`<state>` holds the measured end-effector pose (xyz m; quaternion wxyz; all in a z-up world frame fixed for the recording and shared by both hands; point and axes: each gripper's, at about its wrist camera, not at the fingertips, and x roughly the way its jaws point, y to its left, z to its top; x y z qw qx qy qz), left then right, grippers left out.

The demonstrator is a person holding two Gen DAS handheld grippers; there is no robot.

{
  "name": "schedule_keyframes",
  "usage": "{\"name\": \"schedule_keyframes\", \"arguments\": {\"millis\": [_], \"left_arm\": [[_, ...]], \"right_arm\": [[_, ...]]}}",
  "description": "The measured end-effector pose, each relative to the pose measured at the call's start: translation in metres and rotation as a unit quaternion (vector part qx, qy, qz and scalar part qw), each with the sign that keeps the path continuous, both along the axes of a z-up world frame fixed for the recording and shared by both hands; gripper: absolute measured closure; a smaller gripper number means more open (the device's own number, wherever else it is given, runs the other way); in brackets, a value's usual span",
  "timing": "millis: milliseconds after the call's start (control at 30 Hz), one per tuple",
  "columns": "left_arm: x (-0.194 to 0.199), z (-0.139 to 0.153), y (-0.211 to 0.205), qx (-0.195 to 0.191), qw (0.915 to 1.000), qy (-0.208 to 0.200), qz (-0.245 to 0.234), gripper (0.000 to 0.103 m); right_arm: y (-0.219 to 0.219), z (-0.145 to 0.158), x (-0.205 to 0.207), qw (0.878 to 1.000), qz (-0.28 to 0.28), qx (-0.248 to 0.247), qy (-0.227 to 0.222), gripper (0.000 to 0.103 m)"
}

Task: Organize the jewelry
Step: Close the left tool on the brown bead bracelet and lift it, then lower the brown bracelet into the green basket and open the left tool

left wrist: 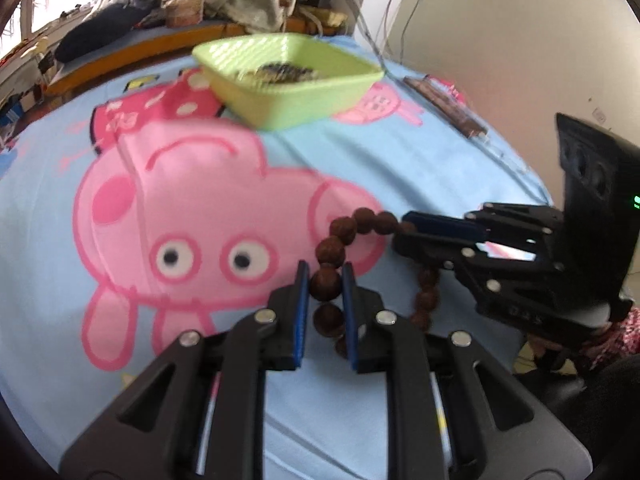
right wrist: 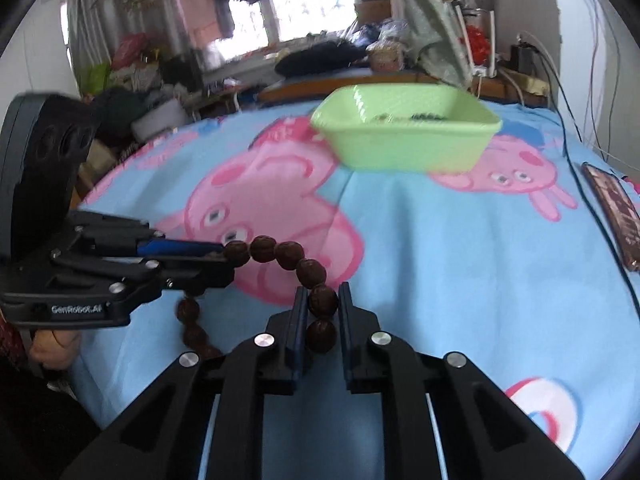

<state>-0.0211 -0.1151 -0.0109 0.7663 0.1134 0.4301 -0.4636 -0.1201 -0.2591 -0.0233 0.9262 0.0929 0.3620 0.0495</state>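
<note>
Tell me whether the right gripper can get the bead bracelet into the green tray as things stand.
Probably not yet: the right gripper and the left gripper both clamp the bead bracelet. The path to the green tray looks open once the left lets go.

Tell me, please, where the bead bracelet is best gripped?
Across one bead, tongs closing from either side, as both do now. The bracelet is a loop of round brown beads, held by the left tongs and the right tongs.
</note>
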Motion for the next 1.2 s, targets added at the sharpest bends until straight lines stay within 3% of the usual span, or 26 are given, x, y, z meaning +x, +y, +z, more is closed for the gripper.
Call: {"name": "schedule_keyframes", "arguments": {"millis": [233, 333, 467, 567, 633, 667, 700, 800, 900, 1033, 1133, 1200], "left_arm": [[0.04, 0.055, -0.029, -0.043, 0.9985, -0.033, 0.011, 0.088], [0.073, 0.073, -0.048, -0.062, 0.9973, -0.026, 0.028, 0.088], [0.116, 0.081, -0.079, -0.063, 0.9959, -0.025, 0.059, 0.088], [0.139, 0.074, -0.098, -0.048, 0.9948, -0.036, 0.083, 0.087], [0.152, 0.059, -0.113, -0.017, 0.9917, -0.063, 0.111, 0.062], [0.156, 0.053, -0.116, 0.004, 0.9872, -0.086, 0.135, 0.06], [0.157, 0.052, -0.115, 0.014, 0.9837, -0.099, 0.15, 0.06], [0.142, 0.062, -0.091, -0.022, 0.9765, -0.132, 0.169, 0.06], [0.118, 0.069, -0.073, -0.028, 0.969, -0.166, 0.181, 0.06], [0.084, 0.066, -0.057, -0.014, 0.9637, -0.185, 0.192, 0.058], [0.062, 0.065, -0.047, -0.019, 0.9599, -0.189, 0.206, 0.038], [0.048, 0.066, -0.043, -0.019, 0.9573, -0.19, 0.217, 0.035]], "right_arm": [[-0.036, 0.055, 0.03, 0.997, -0.01, 0.016, -0.079, 0.103], [-0.055, 0.08, 0.057, 0.994, -0.022, 0.01, -0.109, 0.103], [-0.079, 0.092, 0.098, 0.993, -0.028, 0.008, -0.113, 0.103], [-0.095, 0.081, 0.131, 0.995, -0.037, 0.011, -0.095, 0.103], [-0.104, 0.066, 0.15, 0.995, -0.057, 0.005, -0.083, 0.103], [-0.109, 0.057, 0.156, 0.994, -0.079, -0.003, -0.081, 0.103], [-0.114, 0.052, 0.156, 0.992, -0.102, 0.002, -0.076, 0.103], [-0.122, 0.055, 0.131, 0.985, -0.12, 0.064, -0.108, 0.103], [-0.109, 0.061, 0.094, 0.976, -0.139, 0.069, -0.15, 0.102], [-0.08, 0.05, 0.061, 0.975, -0.165, 0.049, -0.138, 0.093], [-0.062, 0.037, 0.042, 0.976, -0.178, 0.043, -0.119, 0.092], [-0.054, 0.031, 0.031, 0.976, -0.183, 0.046, -0.109, 0.092]]}}
